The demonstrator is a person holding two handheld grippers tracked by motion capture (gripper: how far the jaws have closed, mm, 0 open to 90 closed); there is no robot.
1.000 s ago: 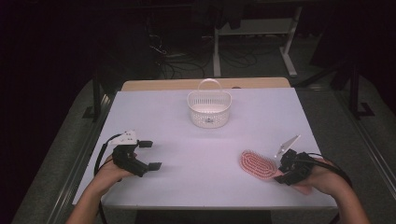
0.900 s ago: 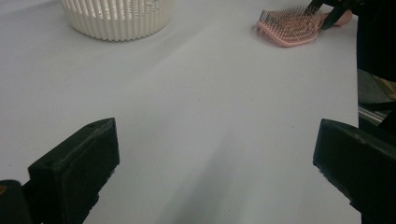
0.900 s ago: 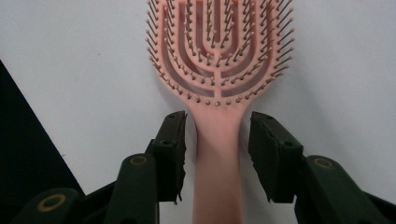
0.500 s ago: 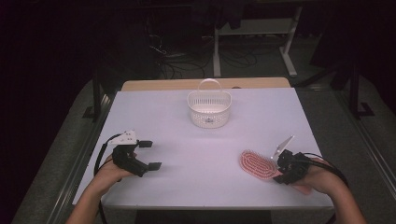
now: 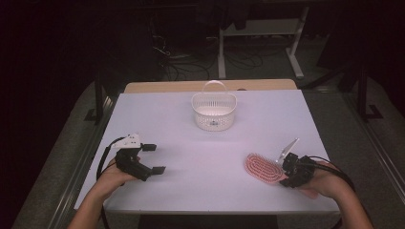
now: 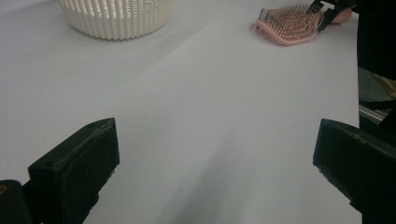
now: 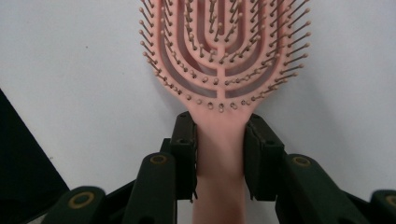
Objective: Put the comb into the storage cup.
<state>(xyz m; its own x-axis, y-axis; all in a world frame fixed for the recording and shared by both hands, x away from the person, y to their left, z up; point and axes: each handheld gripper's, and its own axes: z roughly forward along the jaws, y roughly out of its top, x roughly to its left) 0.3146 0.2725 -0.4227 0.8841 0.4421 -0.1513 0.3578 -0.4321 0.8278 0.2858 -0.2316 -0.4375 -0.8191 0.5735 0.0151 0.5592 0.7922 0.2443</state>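
At near-right counter (image 5: 205, 138) edge | I saw right claw (image 7: 219, 135), jaws just closing, clamped on pink brush (image 7: 219, 56) handle | left claw (image 6: 210, 154) apart, idle | risk: narrow grip, brush could pivot when lifted.

The right claw (image 7: 219, 142) has just been closing, its pads now seemingly pressing the pink hairbrush (image 7: 219, 51) handle.
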